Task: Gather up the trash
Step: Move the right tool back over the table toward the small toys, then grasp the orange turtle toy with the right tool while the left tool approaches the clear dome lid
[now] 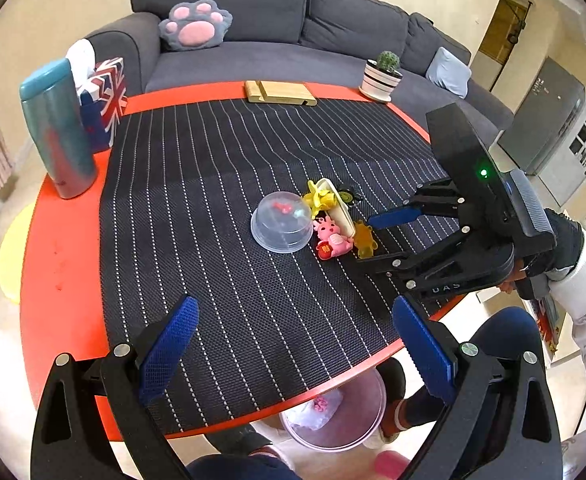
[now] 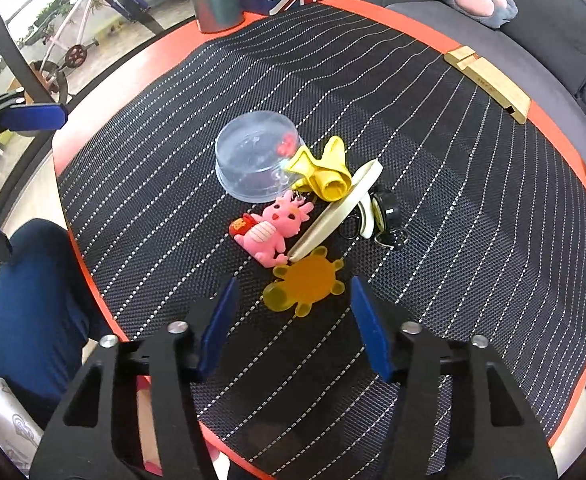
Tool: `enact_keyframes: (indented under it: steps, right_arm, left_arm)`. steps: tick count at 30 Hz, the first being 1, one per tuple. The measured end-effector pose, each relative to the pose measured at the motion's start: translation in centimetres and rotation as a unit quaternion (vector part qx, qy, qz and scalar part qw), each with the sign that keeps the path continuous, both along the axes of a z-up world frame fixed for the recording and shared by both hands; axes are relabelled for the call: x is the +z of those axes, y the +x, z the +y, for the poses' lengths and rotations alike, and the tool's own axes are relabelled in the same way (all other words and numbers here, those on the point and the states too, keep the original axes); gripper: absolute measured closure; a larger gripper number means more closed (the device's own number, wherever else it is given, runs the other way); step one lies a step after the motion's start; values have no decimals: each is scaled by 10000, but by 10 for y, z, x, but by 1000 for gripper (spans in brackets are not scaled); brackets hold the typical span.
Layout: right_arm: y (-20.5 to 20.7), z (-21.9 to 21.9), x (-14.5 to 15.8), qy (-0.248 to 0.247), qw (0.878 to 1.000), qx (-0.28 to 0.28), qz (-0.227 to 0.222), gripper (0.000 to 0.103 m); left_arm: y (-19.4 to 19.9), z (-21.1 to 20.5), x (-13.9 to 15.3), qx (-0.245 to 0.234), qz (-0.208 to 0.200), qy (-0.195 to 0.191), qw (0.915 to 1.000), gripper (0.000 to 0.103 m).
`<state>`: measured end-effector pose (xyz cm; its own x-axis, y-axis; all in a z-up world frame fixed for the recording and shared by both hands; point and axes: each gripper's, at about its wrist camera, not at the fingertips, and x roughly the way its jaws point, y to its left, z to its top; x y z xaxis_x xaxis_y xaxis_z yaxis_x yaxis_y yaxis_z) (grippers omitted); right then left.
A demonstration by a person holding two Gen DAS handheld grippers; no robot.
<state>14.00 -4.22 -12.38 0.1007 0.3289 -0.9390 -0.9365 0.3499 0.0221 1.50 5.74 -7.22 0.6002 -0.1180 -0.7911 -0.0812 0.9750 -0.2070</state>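
A teal tumbler (image 1: 57,132) is standing at the far left edge of the red surface (image 1: 63,248), just beside a Union Jack box (image 1: 107,100). A wooden stand (image 1: 280,93) and a potted cactus (image 1: 383,76) are sitting along the far edge, with a paw-print cushion (image 1: 195,25) resting on the grey sofa (image 1: 293,40) behind.

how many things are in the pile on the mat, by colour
clear: 1, dome lid
yellow: 1, crumpled piece
pink: 1, dragon toy
orange: 1, flat bear
cream: 1, oval ring
black: 1, keyring piece
total: 6
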Motion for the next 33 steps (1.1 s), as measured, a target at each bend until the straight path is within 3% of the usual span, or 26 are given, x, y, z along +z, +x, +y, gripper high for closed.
enact_keyframes:
  steps: [5, 16, 24, 33]
  right_arm:
    - [-1, -3, -1, -6, 10000, -48, -10, 61]
    - [2, -12, 11, 251, 9992, -296, 49, 62]
    - [4, -32, 28, 665, 9950, -642, 368, 62]
    - [0, -51, 41, 850, 9921, -805, 443, 62]
  left_arm:
    - [0, 0, -1, -11, 4, -18, 10000, 9]
    - [10, -3, -1, -63, -32, 11, 10000, 9]
    - [29, -2, 2, -141, -45, 40, 9999, 9]
    - [64, -1, -4, -325, 189, 168, 9992, 9]
